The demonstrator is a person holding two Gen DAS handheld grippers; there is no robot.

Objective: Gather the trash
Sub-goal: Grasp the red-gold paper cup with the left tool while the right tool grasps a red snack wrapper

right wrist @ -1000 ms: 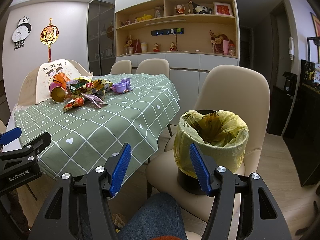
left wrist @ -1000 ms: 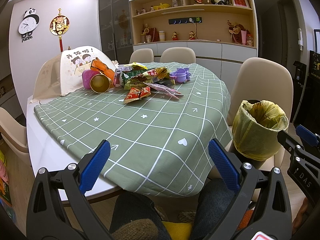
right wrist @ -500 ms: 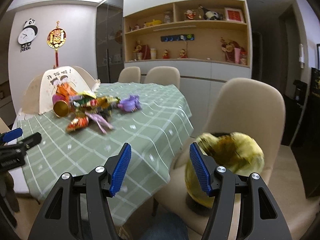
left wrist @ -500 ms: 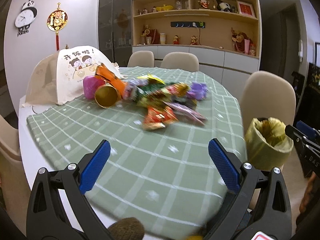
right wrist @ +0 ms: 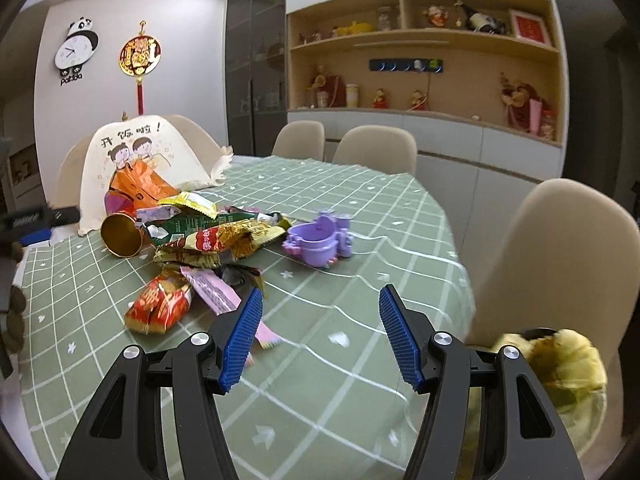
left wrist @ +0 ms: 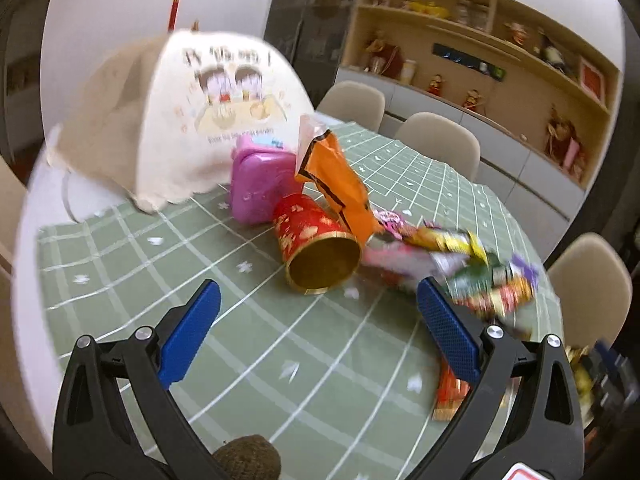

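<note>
Red-and-gold paper cup (left wrist: 318,250): on its side, mouth toward the wide-open, empty left gripper (left wrist: 318,338), just ahead; probably light and crushable, grip across rim; right gripper (right wrist: 320,338) likewise agape, empty.

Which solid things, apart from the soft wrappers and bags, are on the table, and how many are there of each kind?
Dome-shaped food cover: 1
Red and gold cup, lying on its side: 1
Pink box: 1
Purple plastic toy: 1
Total: 4
</note>
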